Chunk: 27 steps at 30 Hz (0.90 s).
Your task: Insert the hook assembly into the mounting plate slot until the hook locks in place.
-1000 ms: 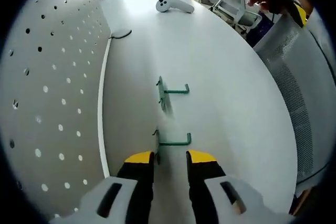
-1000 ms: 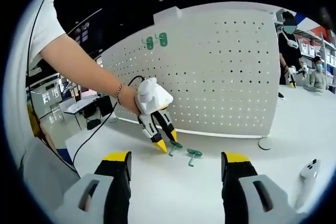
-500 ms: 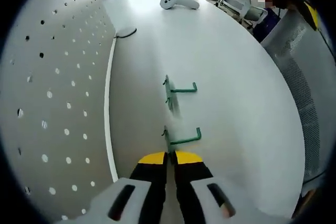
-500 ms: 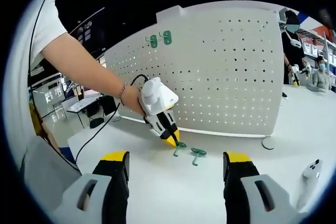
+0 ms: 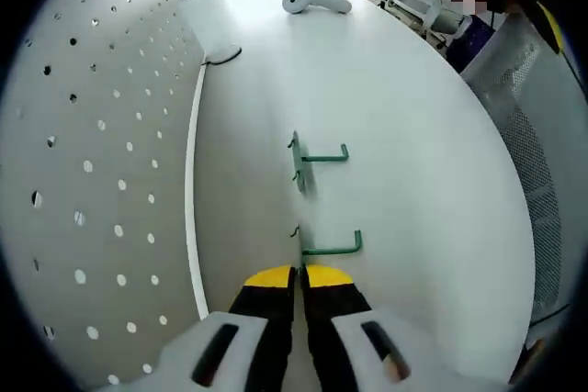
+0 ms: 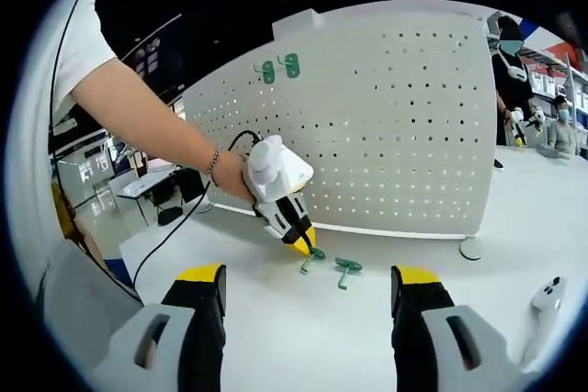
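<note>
A green hook (image 5: 322, 247) is lying on the white bench (image 5: 404, 117) beside the pegboard (image 5: 83, 181), and the left gripper (image 5: 296, 274) is pinching its near end, yellow tips pressed together. A second green hook (image 5: 312, 157) is lying just beyond it, apart. A white controller (image 5: 314, 1) is resting far along the bench. The right gripper (image 6: 312, 274) is hovering well back from the pegboard, jaws spread wide and holding nothing. Two more green hooks (image 6: 278, 68) are hanging near the pegboard's top edge.

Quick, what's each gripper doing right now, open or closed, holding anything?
Left gripper: closed on the near green hook on the table.
Right gripper: open, holding nothing.
</note>
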### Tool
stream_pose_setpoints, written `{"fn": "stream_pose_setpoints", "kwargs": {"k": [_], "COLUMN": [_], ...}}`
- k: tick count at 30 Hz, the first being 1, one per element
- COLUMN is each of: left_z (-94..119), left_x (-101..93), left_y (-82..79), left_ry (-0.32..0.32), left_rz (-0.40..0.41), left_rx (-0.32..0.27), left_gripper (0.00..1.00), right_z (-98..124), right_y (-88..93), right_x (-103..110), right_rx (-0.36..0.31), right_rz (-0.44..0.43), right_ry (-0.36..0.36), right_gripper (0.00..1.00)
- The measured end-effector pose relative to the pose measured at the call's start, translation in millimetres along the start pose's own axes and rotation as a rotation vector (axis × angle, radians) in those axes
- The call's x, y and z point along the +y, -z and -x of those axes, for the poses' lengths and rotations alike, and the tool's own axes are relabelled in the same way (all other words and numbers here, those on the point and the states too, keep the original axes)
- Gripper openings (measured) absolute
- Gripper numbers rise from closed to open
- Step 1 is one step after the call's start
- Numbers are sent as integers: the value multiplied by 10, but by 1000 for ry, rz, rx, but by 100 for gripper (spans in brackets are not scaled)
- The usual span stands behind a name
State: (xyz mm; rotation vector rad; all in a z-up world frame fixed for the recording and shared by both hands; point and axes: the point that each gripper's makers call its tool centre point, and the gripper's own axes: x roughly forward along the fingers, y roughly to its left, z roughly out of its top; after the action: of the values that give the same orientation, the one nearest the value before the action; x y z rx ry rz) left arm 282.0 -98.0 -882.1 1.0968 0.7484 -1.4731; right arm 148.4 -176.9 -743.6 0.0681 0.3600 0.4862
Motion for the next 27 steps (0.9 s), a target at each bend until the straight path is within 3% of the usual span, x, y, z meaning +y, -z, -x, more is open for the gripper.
{"fn": "stream_pose_setpoints", "kwargs": {"k": [27], "left_z": [3], "left_x": [12], "left_y": [-2], "left_ry": [-18], "left_rz": [-1], "left_rx": [-44], "left_gripper": [3], "right_z": [-9], "right_y": [-2], "right_x": [15], "right_rx": [-3], "right_rz": [-5], "right_ry": [-10], "right_gripper": [70]}}
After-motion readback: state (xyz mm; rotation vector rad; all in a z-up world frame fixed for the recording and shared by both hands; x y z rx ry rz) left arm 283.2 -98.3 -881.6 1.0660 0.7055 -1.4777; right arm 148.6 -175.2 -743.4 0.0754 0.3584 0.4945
